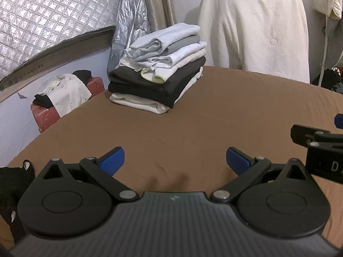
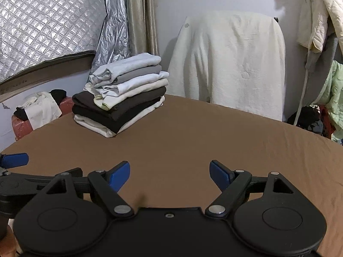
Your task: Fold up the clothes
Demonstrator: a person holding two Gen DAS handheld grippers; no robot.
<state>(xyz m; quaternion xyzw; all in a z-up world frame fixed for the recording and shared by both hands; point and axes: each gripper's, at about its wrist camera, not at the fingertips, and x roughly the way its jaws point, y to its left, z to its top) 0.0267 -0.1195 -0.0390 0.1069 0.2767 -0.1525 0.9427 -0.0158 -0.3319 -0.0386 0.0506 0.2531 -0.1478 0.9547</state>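
Folded stack (image 2: 120, 96) on brown sheet (image 2: 193, 139), seemingly neat.

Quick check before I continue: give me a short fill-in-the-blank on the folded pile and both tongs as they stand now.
1. The stack of folded clothes sits on the ____ sheet.
2. The left tongs are ____, holding nothing.
3. The right tongs are open and hold ____.
4. The top garment in the stack is ____ in colour.

Missing words: brown; open; nothing; white
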